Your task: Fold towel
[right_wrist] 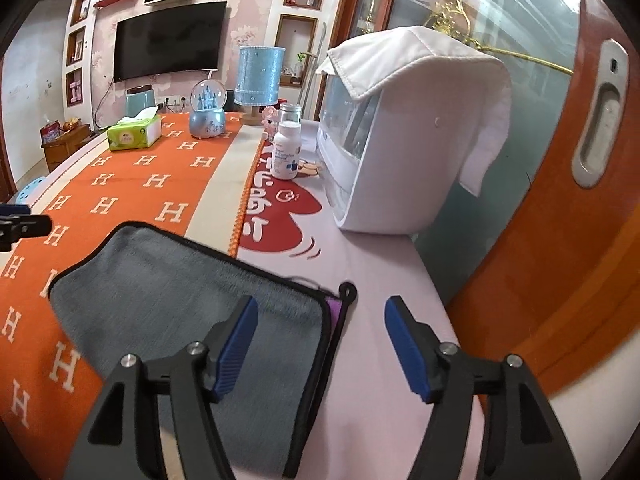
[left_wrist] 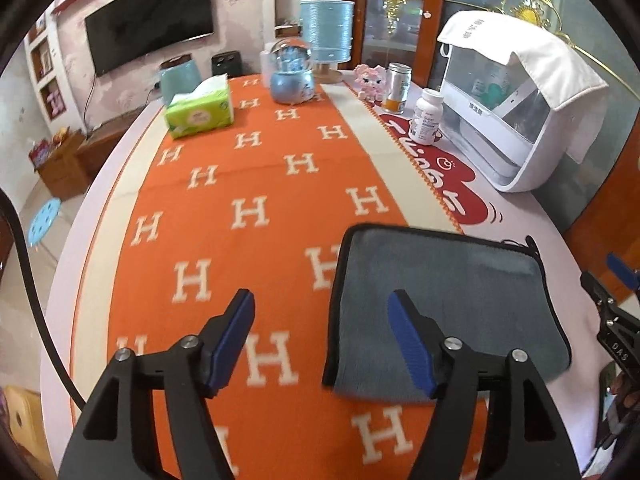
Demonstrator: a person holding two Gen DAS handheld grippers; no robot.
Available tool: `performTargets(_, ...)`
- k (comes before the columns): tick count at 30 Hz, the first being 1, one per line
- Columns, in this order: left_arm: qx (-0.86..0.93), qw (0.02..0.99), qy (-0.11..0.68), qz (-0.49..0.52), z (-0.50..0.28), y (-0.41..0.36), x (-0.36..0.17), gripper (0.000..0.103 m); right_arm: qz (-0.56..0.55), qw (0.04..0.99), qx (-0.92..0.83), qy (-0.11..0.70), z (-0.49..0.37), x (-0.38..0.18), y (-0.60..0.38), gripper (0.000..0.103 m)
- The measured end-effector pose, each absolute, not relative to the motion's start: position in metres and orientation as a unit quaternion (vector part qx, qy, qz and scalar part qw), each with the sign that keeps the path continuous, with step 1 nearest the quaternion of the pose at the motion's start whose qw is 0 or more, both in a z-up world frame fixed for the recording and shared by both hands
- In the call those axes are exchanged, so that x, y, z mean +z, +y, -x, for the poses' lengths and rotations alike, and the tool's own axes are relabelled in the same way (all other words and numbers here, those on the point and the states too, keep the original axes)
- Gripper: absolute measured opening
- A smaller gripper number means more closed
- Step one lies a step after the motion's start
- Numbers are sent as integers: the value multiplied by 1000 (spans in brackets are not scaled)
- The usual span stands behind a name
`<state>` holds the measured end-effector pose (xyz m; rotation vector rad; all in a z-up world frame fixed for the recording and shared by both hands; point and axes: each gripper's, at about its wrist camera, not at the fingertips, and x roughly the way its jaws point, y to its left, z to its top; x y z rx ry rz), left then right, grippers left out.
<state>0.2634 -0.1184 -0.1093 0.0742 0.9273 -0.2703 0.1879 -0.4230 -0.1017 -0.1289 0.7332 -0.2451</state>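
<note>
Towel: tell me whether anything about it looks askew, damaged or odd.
The towel lies folded and flat, undamaged, half on the orange cloth, half on the pink mat. One oddity: at its loop corner a strip of purple underside peeks out, so the layers aren't quite aligned. Both grippers, left and right, are open and touch nothing.

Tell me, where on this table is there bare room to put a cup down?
The widest free patch is the orange H-patterned cloth, between the green tissue box and the grey towel. The pink strip between towel and white appliance is narrower. It is crowded around the snow globe, lamp and bottles.
</note>
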Motion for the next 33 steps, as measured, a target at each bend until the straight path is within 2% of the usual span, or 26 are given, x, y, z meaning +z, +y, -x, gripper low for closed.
performTargets(8,-84,886,456,-6,-205,-68,-104,75,41,918,-102,380,-150,-108,-395,70)
performTargets(14,-67,881,468,17,-155,-26,-101,75,35,912,-78,400,-114,-112,-357,82)
performTargets(16,-57,879,474,12,-139,-14,-99,76,34,909,-76,407,-105,-112,-346,91)
performTargets(19,-48,875,482,8,-115,3,-94,76,31,905,-59,420,-89,-111,-328,98)
performTargets(24,-42,873,486,8,-79,24,-83,77,28,900,-30,435,-63,-103,-300,101)
performTargets(27,-28,872,489,-5,-62,30,-75,84,12,897,-17,441,-55,-95,-289,101)
performTargets(33,-11,870,491,-35,-37,35,-52,85,-23,890,2,456,-46,-72,-274,101)
